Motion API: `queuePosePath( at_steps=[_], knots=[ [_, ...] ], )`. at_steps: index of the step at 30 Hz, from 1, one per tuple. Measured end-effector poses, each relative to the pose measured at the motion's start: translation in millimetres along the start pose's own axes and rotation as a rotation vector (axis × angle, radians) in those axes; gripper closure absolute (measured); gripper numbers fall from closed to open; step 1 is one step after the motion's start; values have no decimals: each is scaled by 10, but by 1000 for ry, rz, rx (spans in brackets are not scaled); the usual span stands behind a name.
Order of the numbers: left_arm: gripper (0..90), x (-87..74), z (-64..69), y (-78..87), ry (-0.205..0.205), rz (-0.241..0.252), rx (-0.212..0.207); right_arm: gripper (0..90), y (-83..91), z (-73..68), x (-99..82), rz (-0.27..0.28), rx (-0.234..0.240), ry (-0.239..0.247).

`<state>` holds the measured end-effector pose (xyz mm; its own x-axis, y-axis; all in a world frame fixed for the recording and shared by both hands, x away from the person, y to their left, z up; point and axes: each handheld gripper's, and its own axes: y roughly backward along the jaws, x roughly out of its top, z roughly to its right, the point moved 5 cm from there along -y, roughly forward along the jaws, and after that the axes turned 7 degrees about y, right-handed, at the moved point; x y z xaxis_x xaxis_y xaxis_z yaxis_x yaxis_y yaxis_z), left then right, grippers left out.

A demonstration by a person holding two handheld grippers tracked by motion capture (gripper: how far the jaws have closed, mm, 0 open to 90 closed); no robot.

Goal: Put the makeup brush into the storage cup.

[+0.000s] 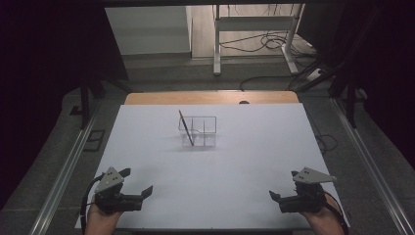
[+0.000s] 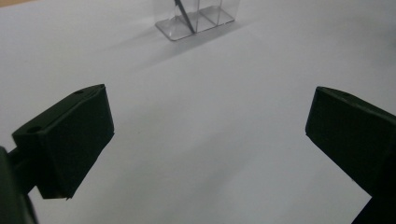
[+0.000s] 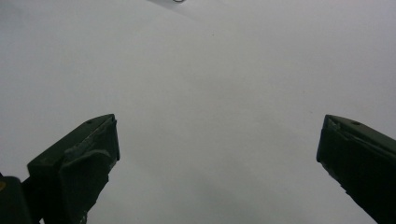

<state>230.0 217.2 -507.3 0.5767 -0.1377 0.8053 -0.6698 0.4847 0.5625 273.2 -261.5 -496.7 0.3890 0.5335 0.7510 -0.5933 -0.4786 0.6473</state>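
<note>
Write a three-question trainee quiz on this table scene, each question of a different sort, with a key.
1. True or false: the left gripper is shut on the dark stick.
2. Multiple choice: the dark stick is A) flat on the white sheet, B) leaning in the left end of the clear divided holder, C) held by the right gripper.
3. Fill in: both grippers sit near the table's ____ edge, far from the holder.

Key: 1 false, its jaws stand wide apart with nothing between them; 2 B; 3 near.
</note>
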Motion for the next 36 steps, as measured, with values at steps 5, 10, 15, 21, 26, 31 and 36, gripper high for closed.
queuePosePath(
  at_steps=[5,10,15,21,26,31,36],
  knots=[
    [14,-24,-45,15,2,-6,10,0,29,34,-29,1,-7,-10],
    [14,-44,-94,37,11,-8,19,0,49,59,-55,2,-12,-20],
    [14,-66,-140,51,15,-13,37,0,64,82,-85,-8,-23,-20],
    [14,-81,-174,52,11,-19,51,0,78,105,-106,-9,-34,-21],
    [14,-103,-234,60,11,-27,75,0,105,143,-138,-11,-48,-29],
    [14,-110,-260,66,17,-26,81,0,123,165,-158,-12,-54,-32],
    [14,-121,-296,75,25,-25,87,0,150,192,-184,-13,-63,-41]
  ],
)
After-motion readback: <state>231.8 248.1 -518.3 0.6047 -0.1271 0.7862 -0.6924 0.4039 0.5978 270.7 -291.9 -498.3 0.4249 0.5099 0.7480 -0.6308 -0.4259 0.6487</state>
